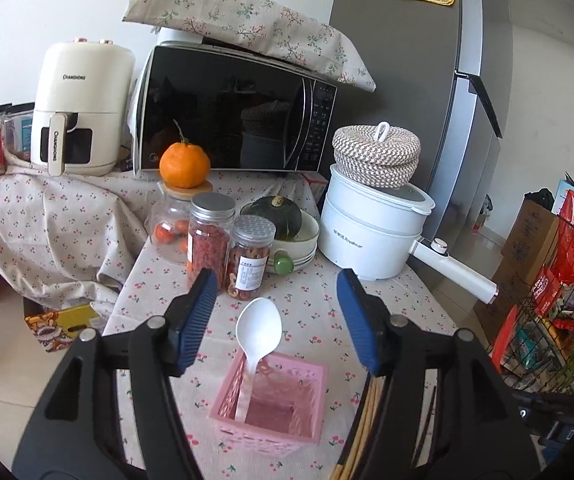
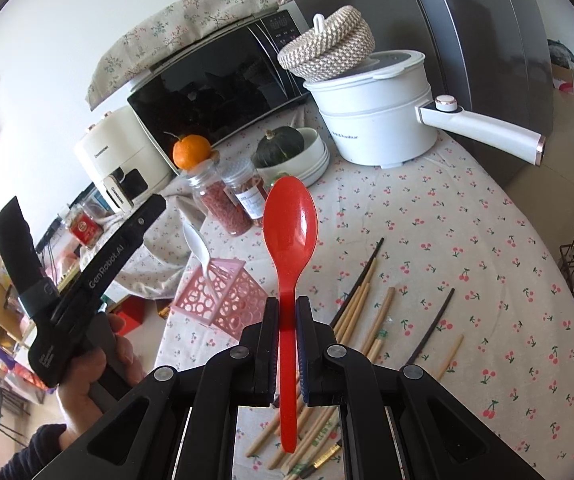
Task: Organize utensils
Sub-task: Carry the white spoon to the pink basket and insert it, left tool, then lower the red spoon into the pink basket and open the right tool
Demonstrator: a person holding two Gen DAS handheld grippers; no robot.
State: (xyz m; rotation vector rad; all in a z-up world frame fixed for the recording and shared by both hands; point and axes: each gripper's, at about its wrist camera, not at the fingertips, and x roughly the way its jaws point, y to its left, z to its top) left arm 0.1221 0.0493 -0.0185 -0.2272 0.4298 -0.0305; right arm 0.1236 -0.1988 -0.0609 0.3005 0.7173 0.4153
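**Red spoon clamped, white spoon already in the pink basket**

Right wrist view is showing the right gripper [image 2: 287,320] at the bottom centre of the frame, and its two jaws are pressing together on the handle of a red spoon [image 2: 290,216]. The grip is sitting about halfway along the handle, so the bowl is pointing up and forward into the middle of the frame while the handle end is hanging out below the jaws. I think this hold is keeping the spoon steady for lowering it handle-first into a container. The spoon is looking glossy, smooth and plastic.

To the lower left of the red spoon, the pink basket [image 2: 223,300] is standing on the tablecloth [image 2: 467,240], with a white spoon [image 2: 197,246] leaning inside it, bowl upward. Loose chopsticks [image 2: 361,300], pale and dark ones, are lying scattered on the cloth at the lower right of the basket, not yet sorted.

In the left wrist view, the left gripper [image 1: 275,316] is hovering just above the basket with its blue pads [image 1: 197,320] wide apart and holding nothing. The white spoon is standing between them without touching. Probably the red spoon is going into the basket next.
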